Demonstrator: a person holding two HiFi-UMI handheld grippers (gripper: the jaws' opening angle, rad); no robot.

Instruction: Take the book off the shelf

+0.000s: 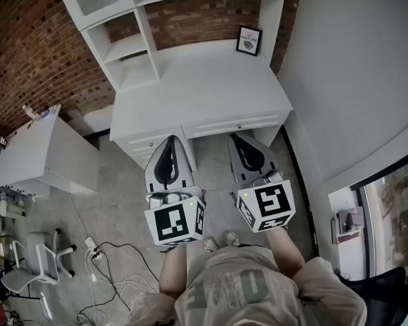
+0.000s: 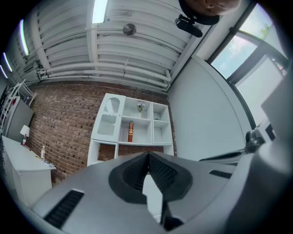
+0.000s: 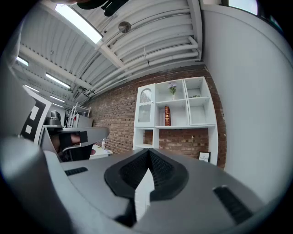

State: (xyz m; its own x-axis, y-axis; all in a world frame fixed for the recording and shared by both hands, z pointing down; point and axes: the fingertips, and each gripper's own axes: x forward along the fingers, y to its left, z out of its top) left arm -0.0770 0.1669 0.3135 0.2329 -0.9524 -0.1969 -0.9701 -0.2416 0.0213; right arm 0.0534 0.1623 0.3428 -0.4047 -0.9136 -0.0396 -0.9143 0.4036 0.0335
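A dark red book (image 2: 131,131) stands upright in the middle compartment of the white shelf unit (image 2: 113,137) against the brick wall; the right gripper view shows the same book (image 3: 167,115) on that shelf unit (image 3: 201,119). Both grippers are far from it, held in front of the white desk (image 1: 201,92). My left gripper (image 1: 168,141) has its jaws closed tip to tip with nothing between them. My right gripper (image 1: 238,139) is also shut and empty. The head view cuts off the shelves above the desk, so the book is hidden there.
A small framed picture (image 1: 249,40) stands at the desk's back right. A vase of flowers (image 2: 140,107) sits on the shelf above the book. A white side table (image 1: 40,155) stands at left. Cables (image 1: 114,262) and a chair (image 1: 34,265) lie on the floor at lower left.
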